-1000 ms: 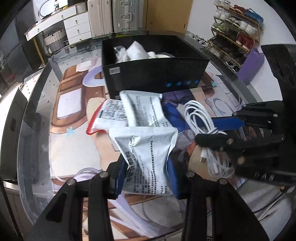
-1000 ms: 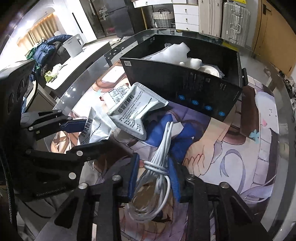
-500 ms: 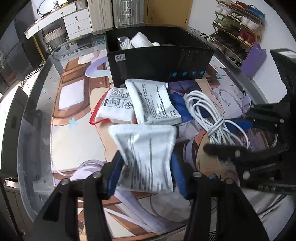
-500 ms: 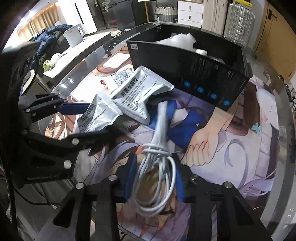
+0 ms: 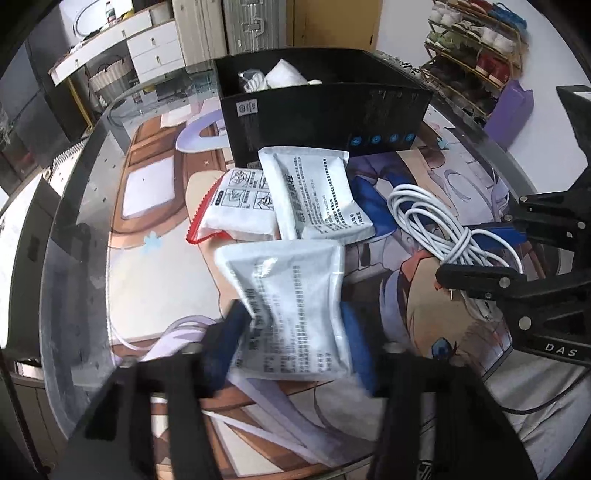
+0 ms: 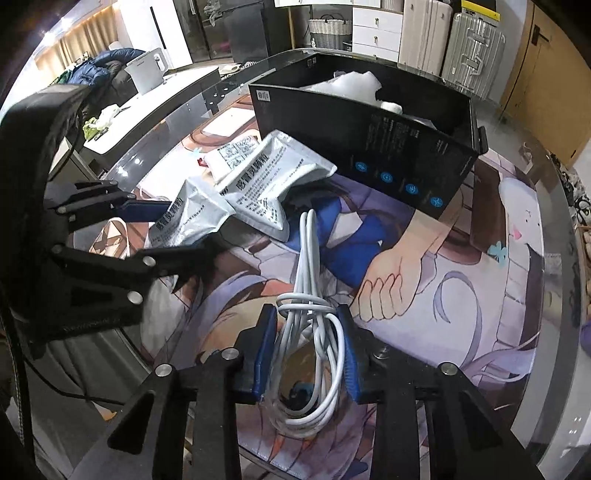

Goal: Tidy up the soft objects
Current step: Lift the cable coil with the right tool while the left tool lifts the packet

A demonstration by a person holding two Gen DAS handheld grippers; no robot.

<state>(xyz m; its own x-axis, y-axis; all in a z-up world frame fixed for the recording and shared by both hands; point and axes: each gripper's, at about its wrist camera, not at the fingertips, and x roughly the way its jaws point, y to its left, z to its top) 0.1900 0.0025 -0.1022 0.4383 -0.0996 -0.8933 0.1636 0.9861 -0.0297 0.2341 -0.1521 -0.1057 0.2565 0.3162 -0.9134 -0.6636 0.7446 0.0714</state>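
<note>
My left gripper (image 5: 295, 325) is shut on a white printed pouch (image 5: 291, 302) and holds it above the mat; it also shows in the right wrist view (image 6: 184, 221). My right gripper (image 6: 306, 332) is shut on a coiled white cable (image 6: 306, 332), also visible in the left wrist view (image 5: 443, 225). A second white pouch (image 5: 317, 192) and a red-edged zip pouch (image 5: 236, 210) lie on the mat in front of a black box (image 5: 325, 114), which holds white soft items (image 6: 347, 83).
The table is round glass with a printed anime mat (image 6: 461, 288). The black box (image 6: 369, 136) stands at the far side. A shoe rack (image 5: 476, 48) and suitcases (image 5: 251, 22) stand beyond the table.
Both grippers have lifted and pulled back from the box. The pouch rose off the pile in the left gripper. The cable rose in the right gripper.
</note>
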